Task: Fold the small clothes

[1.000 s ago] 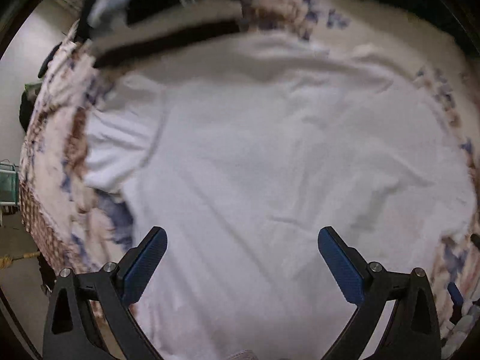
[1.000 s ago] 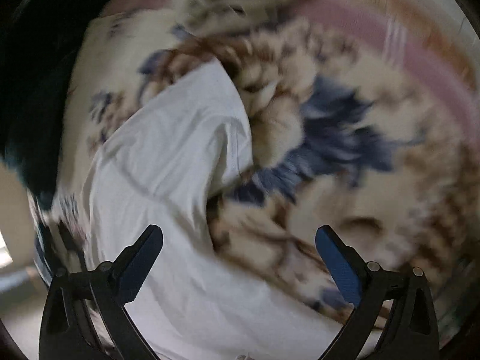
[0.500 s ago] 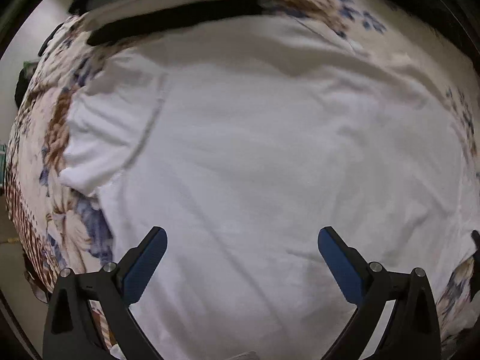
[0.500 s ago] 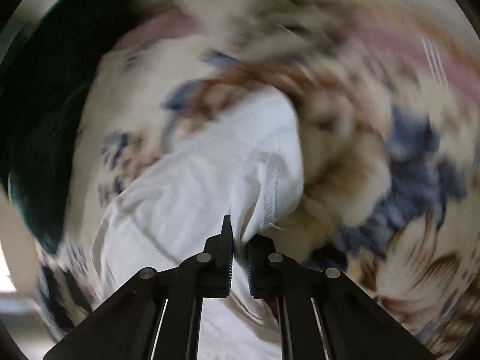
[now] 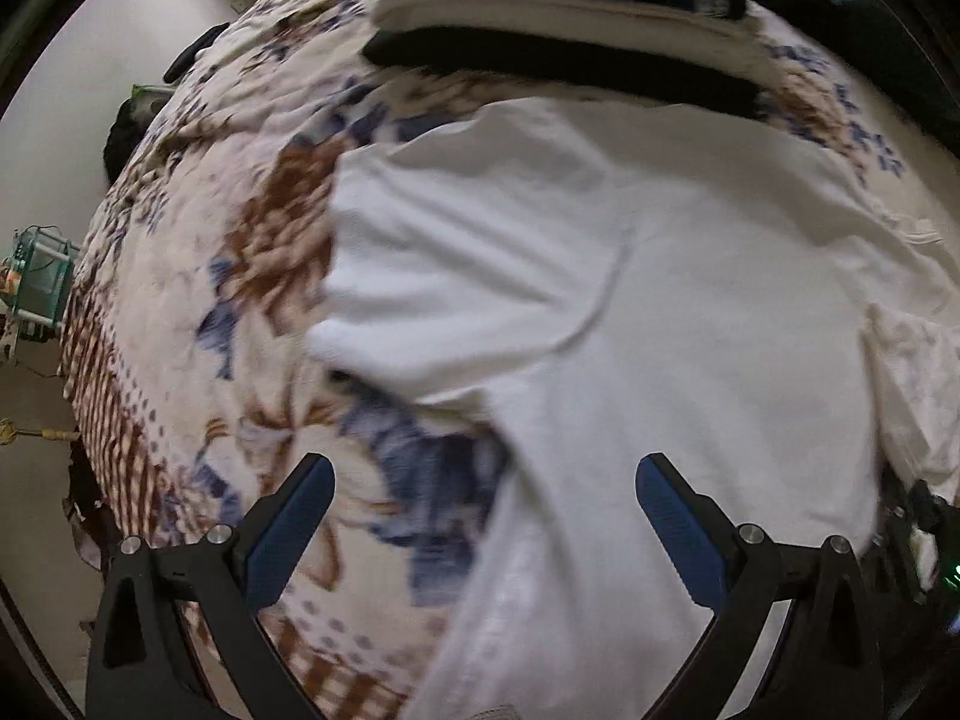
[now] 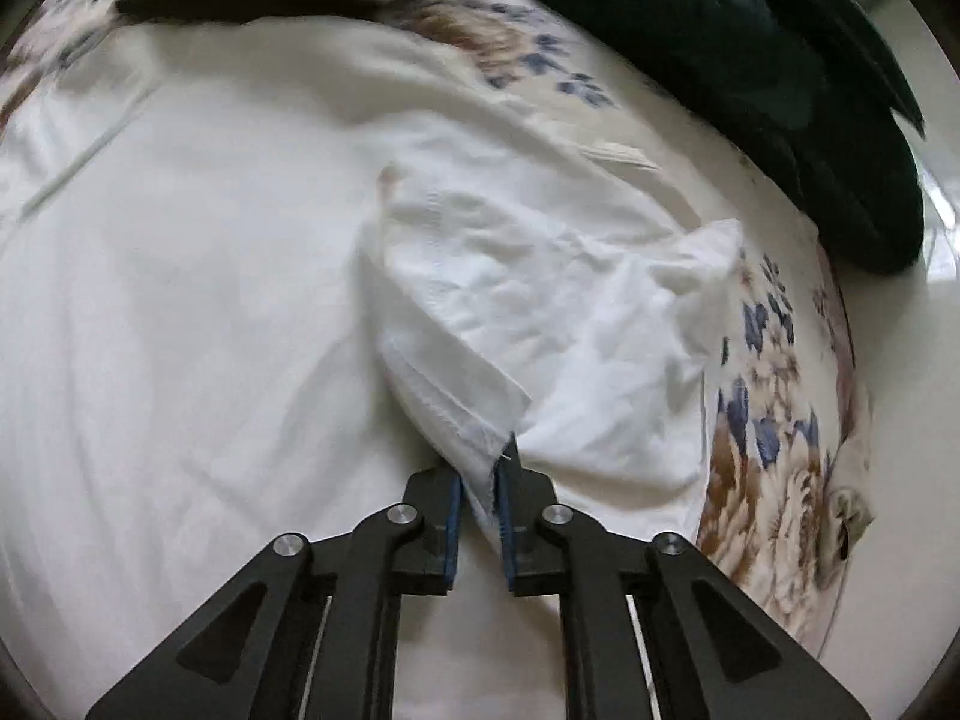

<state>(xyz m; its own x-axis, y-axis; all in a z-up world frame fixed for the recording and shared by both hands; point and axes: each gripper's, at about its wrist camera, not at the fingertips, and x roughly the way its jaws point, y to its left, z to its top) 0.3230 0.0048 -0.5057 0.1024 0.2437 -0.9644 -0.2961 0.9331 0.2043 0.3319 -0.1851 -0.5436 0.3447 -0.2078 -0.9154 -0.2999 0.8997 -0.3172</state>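
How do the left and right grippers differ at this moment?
The left gripper is open and holds nothing; the right gripper is shut on the sleeve hem of the white T-shirt. The left hangs over the shirt's edge and the floral bedspread; the right sits over the shirt body. Both have blue pads.

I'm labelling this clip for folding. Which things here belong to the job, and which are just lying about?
Belongs to the job:
white T-shirt
its right sleeve, pinched in the right gripper
left gripper, jaws apart

Just lying about:
floral blanket
dark green cloth
black-and-cream folded pile
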